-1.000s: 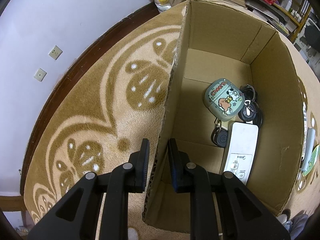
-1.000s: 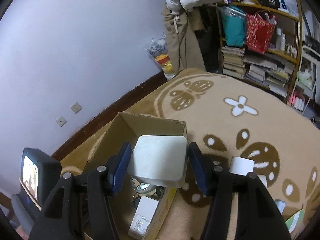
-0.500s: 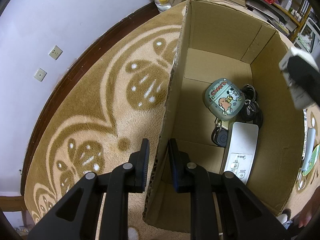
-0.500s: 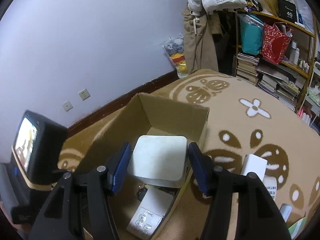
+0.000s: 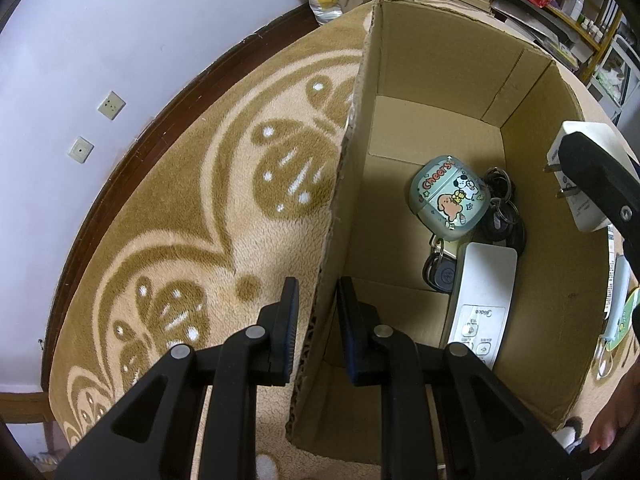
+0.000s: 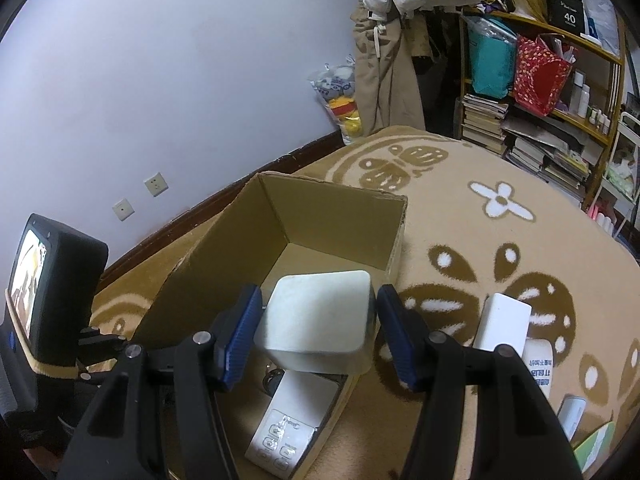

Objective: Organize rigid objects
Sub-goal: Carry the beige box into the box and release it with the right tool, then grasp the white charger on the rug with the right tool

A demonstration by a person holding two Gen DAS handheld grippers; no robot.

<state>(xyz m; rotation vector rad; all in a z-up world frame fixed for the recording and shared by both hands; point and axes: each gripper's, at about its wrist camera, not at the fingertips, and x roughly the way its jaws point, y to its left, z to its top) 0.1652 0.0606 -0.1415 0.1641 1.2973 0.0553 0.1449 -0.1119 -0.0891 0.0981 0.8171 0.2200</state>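
Charger (image 6: 316,320), white, is clamped in right gripper (image 6: 318,334) directly above cardboard box (image 6: 336,216); box wall is pinched by left gripper (image 5: 316,320).

Cardboard box (image 5: 440,80) floor bare at 12 o'clock; earbud case (image 5: 448,200), keys (image 5: 502,216), remote (image 5: 482,296) crowd 3 to 5 o'clock; left wall pinched by left tool (image 5: 316,304)

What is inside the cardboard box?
Inside the cardboard box lie a cartoon earbud case, some keys, a dark key fob and a white remote. The case and remote cover parts of the keys, and the near corner is hidden.
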